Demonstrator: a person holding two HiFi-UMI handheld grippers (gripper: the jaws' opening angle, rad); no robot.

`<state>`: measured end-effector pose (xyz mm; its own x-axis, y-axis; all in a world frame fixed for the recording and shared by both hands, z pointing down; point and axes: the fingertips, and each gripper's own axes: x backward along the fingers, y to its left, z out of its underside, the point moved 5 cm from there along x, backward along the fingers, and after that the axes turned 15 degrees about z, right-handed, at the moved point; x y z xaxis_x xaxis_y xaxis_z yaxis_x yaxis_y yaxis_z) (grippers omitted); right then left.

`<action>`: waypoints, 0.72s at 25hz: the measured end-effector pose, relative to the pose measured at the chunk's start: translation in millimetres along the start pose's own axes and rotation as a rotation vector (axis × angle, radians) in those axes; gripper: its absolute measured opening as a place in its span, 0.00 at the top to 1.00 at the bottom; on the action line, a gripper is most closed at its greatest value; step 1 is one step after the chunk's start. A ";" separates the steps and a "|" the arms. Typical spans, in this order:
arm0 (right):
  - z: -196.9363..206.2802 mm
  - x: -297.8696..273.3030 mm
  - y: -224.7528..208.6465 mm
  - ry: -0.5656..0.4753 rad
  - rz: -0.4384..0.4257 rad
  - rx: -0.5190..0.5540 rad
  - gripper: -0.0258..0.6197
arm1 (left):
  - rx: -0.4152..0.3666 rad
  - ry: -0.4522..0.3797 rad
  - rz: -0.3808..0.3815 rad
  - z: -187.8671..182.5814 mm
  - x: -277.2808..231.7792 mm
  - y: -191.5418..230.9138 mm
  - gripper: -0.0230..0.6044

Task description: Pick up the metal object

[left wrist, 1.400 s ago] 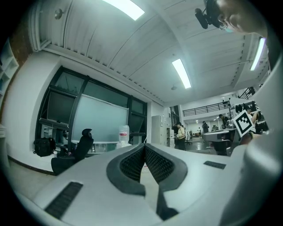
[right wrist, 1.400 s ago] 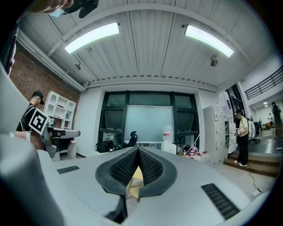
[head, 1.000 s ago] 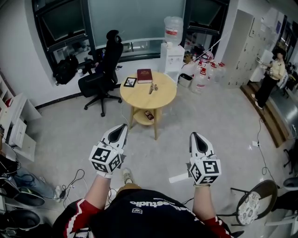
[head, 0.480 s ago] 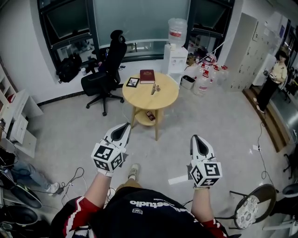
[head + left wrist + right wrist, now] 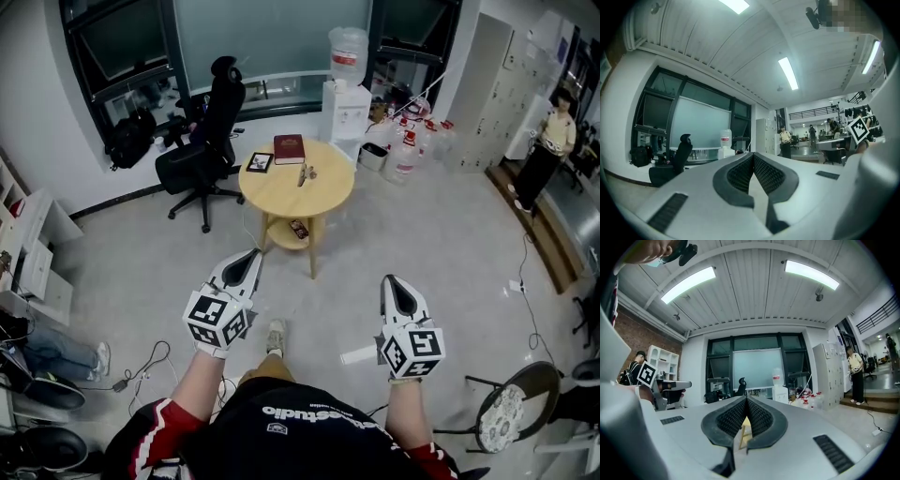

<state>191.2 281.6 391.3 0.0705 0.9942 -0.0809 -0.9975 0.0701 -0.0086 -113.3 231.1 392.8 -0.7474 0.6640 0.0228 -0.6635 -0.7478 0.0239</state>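
Note:
The metal object [image 5: 302, 175] is a slim grey piece lying on the round wooden table [image 5: 328, 197], a few steps ahead of me in the head view. My left gripper [image 5: 252, 254] is held at waist height over the floor, well short of the table, its jaws shut with nothing between them. My right gripper [image 5: 388, 278] is level with it on the right, also shut and empty. In the left gripper view the left gripper [image 5: 753, 153] points toward the windows. In the right gripper view the right gripper [image 5: 746, 398] shows a strip of the table [image 5: 744, 430] behind its jaws.
A red book [image 5: 289, 149] and a small picture frame [image 5: 259, 162] share the tabletop. A black office chair [image 5: 208, 141] stands left of the table, a water dispenser [image 5: 346, 94] and bottles [image 5: 412, 141] behind it. A person [image 5: 548, 145] stands far right. Cables [image 5: 150, 366] lie on the floor at left.
The person's foot has stepped forward between the grippers and the view has swayed slightly. Both grippers stay shut in nearly the same place.

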 end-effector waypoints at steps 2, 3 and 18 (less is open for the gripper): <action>1.4 -1.1 -7.6 0.001 0.013 -0.008 0.91 | 0.001 0.002 0.011 2.2 -7.1 -1.3 0.94; 1.6 -1.6 -10.5 0.002 0.019 -0.011 0.91 | 0.002 0.005 0.017 3.1 -10.7 -1.9 0.94; 3.0 -39.5 -20.4 0.016 0.042 0.008 0.91 | 0.013 -0.009 0.056 9.6 -53.5 27.1 0.94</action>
<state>208.7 241.2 397.7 0.0288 0.9949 -0.0966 -0.9996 0.0293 0.0030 -91.0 175.4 401.8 -0.7829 0.6212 0.0338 -0.6202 -0.7836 0.0351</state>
